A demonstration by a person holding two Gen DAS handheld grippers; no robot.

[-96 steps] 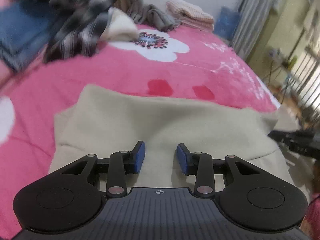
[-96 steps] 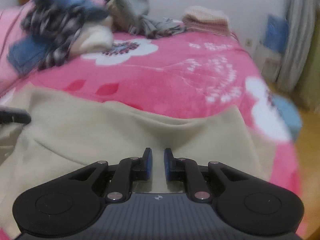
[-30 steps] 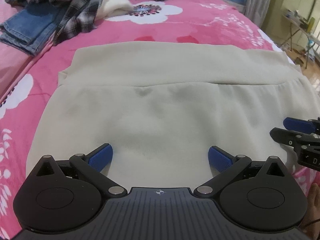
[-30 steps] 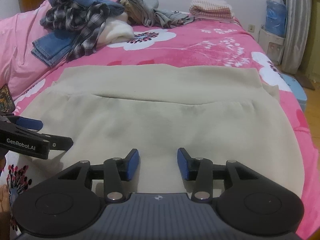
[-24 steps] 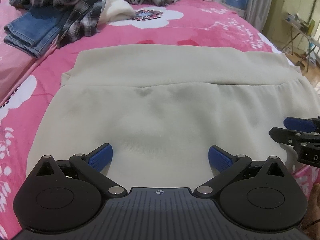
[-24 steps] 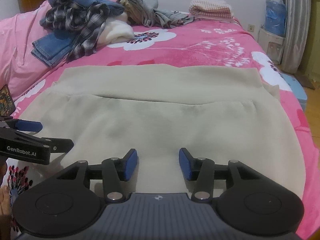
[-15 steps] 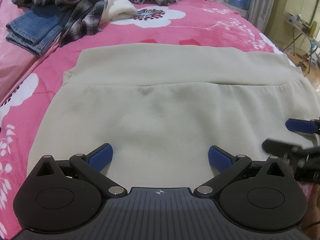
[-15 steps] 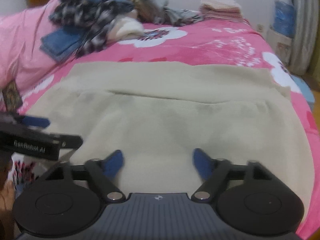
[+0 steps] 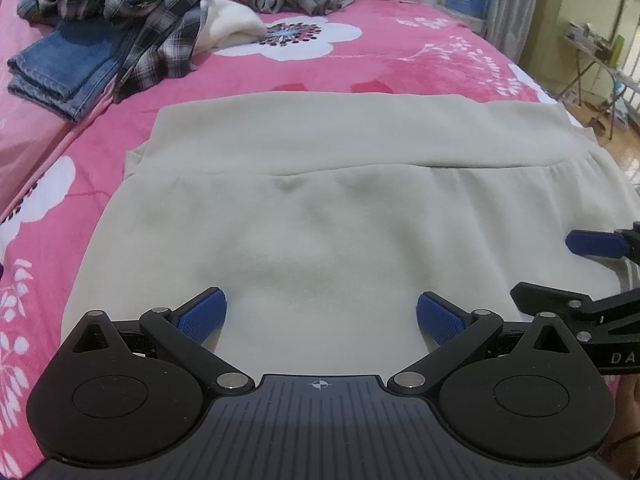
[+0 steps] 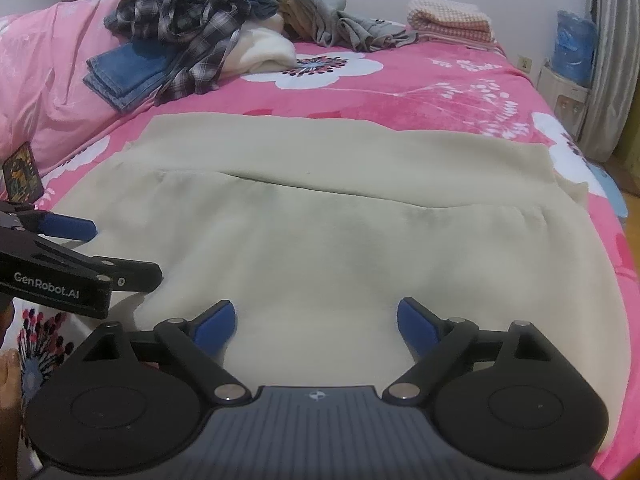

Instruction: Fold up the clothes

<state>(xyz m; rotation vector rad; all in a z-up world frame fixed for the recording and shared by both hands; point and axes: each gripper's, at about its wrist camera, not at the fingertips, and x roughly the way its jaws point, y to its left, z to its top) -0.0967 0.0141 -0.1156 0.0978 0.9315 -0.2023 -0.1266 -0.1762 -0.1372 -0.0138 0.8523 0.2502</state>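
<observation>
The beige fleece garment [image 10: 320,240] is now spread flat, and the right gripper [image 10: 316,322] is being opened, nothing between its jaws.

Left hand-held gripper [image 9: 322,316] tilts downward, jaws spread wide, empty. Right hand-held gripper [image 10: 316,322] alongside, jaws opening, nothing between them.

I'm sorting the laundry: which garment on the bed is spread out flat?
The beige garment, spread flat just ahead of both grippers. The jeans are folded, and the plaid shirt and grey clothes lie bunched in a pile farther back.
</observation>
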